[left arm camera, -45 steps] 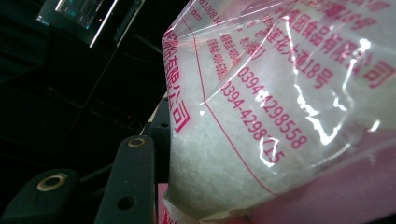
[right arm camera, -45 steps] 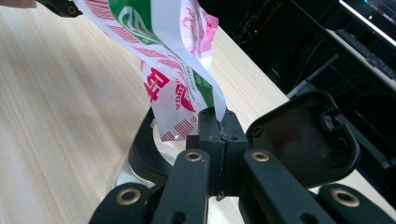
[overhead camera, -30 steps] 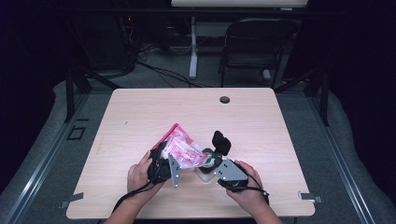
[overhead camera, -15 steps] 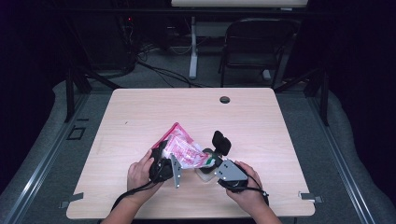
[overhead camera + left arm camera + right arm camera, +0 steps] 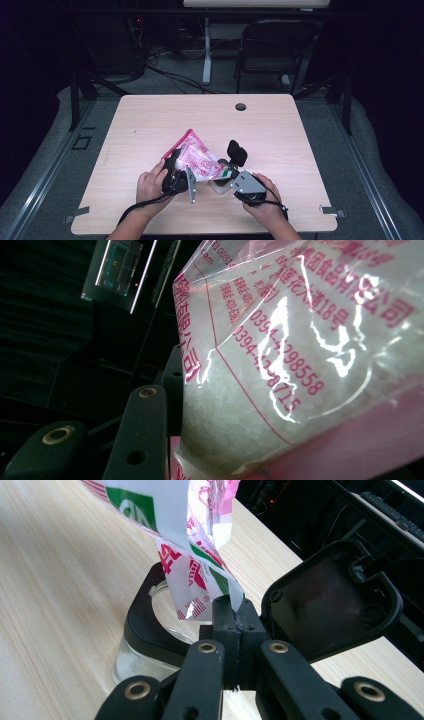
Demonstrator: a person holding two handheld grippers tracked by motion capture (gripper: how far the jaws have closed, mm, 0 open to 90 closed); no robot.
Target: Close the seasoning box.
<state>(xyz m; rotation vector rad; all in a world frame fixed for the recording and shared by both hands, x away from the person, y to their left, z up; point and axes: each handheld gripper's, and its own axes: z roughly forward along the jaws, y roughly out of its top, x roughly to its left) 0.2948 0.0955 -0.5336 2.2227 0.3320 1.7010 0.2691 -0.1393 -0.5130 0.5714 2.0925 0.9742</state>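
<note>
A clear bag with pink print, full of white granules, hangs tilted between both grippers over the table's front middle. My left gripper is shut on the bag's lower left side. In the left gripper view one black finger presses against the bag, and the other is hidden behind it. My right gripper is shut on the bag's bottom corner. That corner sits just above a small glass jar with a black rim. The jar's black flip lid stands open.
The wooden table has a round cable hole near its far edge. A dark chair and cables on the floor lie beyond the table. Metal brackets sit at the front corners.
</note>
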